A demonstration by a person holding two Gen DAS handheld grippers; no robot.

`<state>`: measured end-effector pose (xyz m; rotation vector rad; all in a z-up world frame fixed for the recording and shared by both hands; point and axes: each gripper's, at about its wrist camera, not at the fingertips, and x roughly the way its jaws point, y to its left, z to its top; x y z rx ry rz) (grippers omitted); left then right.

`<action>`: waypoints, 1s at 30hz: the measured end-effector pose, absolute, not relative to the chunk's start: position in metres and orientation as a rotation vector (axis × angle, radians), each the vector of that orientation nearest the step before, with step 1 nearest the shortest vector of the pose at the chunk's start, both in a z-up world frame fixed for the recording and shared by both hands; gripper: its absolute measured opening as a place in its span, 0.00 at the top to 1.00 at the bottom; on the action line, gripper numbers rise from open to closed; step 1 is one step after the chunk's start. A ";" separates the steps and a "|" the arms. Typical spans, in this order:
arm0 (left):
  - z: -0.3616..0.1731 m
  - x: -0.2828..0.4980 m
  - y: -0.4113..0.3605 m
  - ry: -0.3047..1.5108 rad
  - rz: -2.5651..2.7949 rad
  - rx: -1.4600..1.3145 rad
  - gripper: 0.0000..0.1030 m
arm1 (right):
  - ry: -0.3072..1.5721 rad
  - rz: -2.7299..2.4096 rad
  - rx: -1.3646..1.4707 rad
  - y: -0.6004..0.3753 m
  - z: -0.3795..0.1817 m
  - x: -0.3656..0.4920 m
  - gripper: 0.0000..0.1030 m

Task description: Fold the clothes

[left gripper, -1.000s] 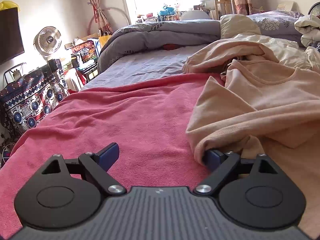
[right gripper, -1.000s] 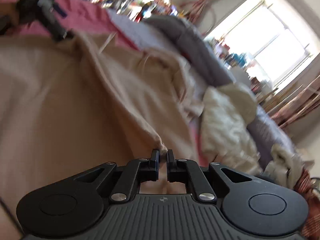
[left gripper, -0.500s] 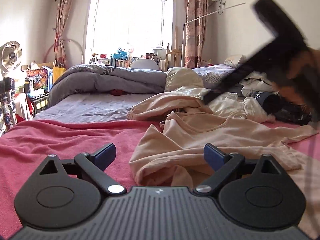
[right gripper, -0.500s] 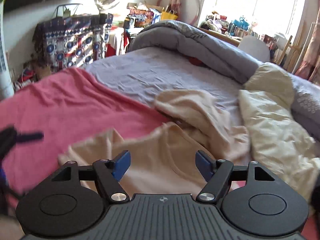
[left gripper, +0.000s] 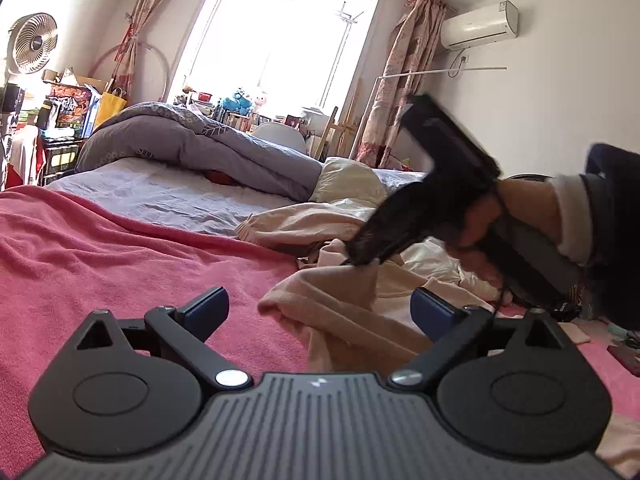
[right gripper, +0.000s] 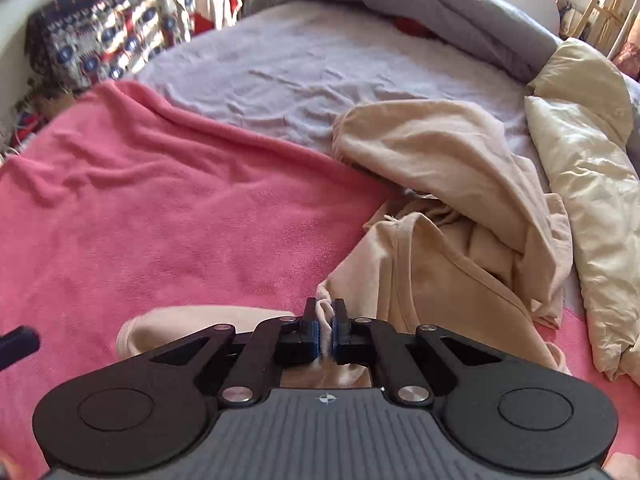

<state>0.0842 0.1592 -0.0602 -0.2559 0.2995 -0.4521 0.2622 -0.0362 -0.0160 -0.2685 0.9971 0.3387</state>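
**A:** Tips for spreading this shirt (right gripper: 436,276) flat? Lying bunched on the pink blanket (right gripper: 160,208), right of centre, sleeve trailing far toward the grey sheet (right gripper: 304,64).

**B:** Probably best to lift gently, keep the pinched edge taut, then grab a second corner near the left gripper (left gripper: 320,306) before pulling apart.

**A:** Tool state?

**B:** Right gripper (right gripper: 325,326) clamped tight on a fold of shirt edge, cloth bulging between the pads. Left one spread wide, holding nothing, shirt heaped between and just beyond the fingers (left gripper: 206,306).
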 end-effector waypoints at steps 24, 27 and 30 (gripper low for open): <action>-0.074 0.105 0.178 0.401 -0.419 -0.397 0.03 | 0.697 0.470 -0.218 -0.027 -0.007 0.298 0.40; -0.077 0.108 0.181 0.420 -0.411 -0.416 0.03 | 0.691 0.461 -0.246 -0.073 0.023 0.260 0.35; -0.078 0.111 0.181 0.432 -0.414 -0.420 0.03 | 0.743 0.454 -0.417 -0.110 0.029 0.224 0.33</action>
